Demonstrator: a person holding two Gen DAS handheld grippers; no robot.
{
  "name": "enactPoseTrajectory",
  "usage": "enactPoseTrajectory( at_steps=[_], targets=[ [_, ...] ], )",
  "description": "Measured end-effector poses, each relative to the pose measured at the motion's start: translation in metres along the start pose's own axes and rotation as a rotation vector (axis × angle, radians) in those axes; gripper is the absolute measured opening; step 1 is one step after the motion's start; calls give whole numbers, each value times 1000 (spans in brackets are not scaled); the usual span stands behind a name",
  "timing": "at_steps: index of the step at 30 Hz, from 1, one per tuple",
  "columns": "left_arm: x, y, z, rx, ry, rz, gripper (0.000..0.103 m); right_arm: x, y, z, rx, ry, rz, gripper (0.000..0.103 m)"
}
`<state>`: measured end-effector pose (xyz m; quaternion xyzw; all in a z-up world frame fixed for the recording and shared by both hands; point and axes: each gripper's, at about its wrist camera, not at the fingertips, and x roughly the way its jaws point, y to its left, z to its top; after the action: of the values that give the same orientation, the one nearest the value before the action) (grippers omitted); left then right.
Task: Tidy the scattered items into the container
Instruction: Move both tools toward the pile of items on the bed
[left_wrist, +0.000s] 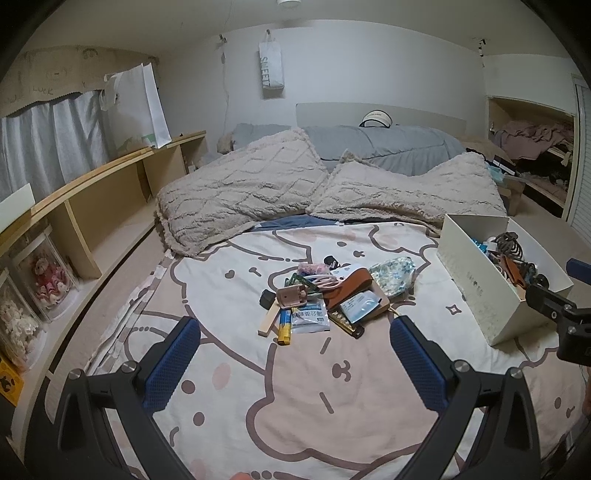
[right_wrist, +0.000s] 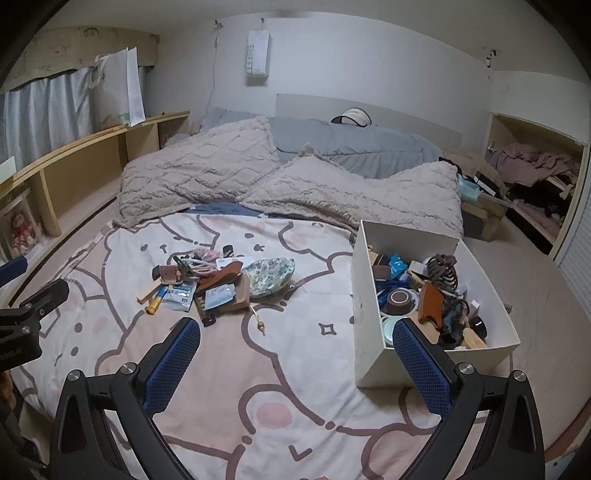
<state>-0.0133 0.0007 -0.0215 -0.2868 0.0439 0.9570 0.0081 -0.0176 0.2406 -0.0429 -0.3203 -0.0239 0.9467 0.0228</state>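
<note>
I hold my left gripper above the cartoon-print bedspread, its blue-padded fingers spread wide with nothing between them. My right gripper hangs the same way, fingers apart and empty, its right finger in front of the near wall of the white box. The box sits on the bedspread to my right, already crowded with small things: a brown dish, a dark coiled cord, an orange-brown leather piece. The scattered pile lies ahead of my left gripper, well apart from the box: a yellow-and-blue tube, a wooden block, a floral pouch, a brown strap, clear packets. Behind the pile, two fluffy beige pillows lie across the bed, and a wooden shelf runs along the left wall
</note>
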Motion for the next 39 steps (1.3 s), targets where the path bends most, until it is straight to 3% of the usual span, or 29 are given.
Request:
enactPoseTrajectory(
  at_steps=[20, 39],
  targets=[
    [58, 28, -27, -36, 134, -6, 103, 53, 31, -12, -35, 167, 23, 103],
    [119, 53, -60, -83, 257, -29, 103, 121, 67, -30, -79, 358, 137, 103]
  ],
)
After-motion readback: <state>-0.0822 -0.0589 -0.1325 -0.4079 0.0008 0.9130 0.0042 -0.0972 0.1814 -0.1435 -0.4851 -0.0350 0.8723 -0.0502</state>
